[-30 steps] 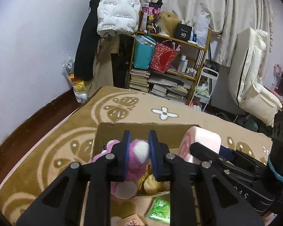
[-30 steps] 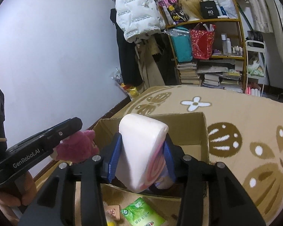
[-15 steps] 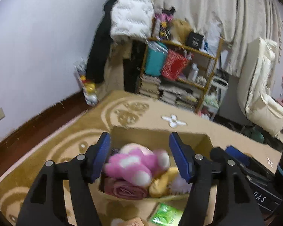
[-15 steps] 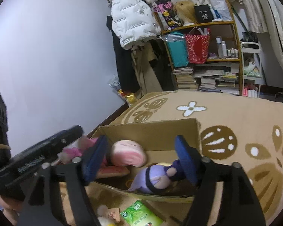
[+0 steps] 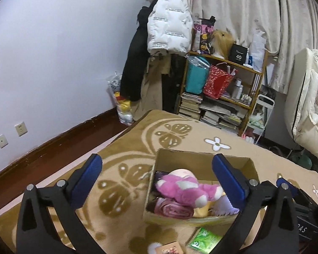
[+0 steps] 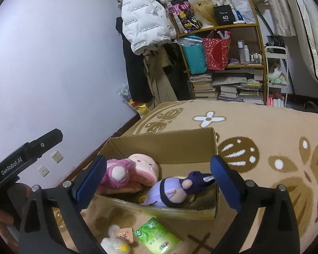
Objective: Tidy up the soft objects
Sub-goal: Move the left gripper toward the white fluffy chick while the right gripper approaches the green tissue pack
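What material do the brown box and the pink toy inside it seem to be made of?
Box: corrugated cardboard, matte brown, with raw, slightly bent edges. Pink toy: plush fabric, most likely stuffed, with a fuzzy pile and white patches; it sags over the things beneath it.

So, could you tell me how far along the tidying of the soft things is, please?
Done: the pink plush, the pink roll cushion and the purple doll lie in the box. In hand: nothing; the left gripper and right gripper are opening, both empty. Left: a white fluffy toy and a green packet lie on the blanket in front of the box.
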`<state>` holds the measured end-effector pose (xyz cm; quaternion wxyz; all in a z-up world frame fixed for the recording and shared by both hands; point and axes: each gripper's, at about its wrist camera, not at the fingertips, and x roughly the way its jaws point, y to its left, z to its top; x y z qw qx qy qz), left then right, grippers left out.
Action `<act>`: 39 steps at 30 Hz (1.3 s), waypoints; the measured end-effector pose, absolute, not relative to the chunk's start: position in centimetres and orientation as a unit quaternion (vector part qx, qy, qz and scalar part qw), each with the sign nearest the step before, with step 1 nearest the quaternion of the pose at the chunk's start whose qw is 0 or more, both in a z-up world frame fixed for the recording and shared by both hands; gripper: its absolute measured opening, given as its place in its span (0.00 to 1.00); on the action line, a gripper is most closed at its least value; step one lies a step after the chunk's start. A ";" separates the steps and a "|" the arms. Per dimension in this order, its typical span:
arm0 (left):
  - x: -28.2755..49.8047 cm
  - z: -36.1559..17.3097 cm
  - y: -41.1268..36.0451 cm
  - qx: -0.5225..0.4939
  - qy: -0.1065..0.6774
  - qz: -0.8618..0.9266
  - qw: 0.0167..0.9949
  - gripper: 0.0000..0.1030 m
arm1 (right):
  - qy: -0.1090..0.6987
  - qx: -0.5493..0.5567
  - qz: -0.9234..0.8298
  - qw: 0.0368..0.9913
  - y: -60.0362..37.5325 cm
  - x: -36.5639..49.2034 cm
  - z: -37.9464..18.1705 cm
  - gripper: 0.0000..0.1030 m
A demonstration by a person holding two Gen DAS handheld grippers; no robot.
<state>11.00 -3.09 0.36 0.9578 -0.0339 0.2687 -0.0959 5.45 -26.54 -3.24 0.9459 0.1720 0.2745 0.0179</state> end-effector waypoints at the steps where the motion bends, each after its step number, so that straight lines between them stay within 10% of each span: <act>1: 10.8 0.5 -2.9 -0.032 0.270 -0.093 0.958 1.00 | 0.276 0.170 0.017 0.946 -26.4 5.2 -3.1 1.00; 39: 4.4 -2.2 -2.0 0.032 0.355 -0.077 0.931 1.00 | 0.343 0.179 0.012 0.922 -24.6 -0.4 -5.3 1.00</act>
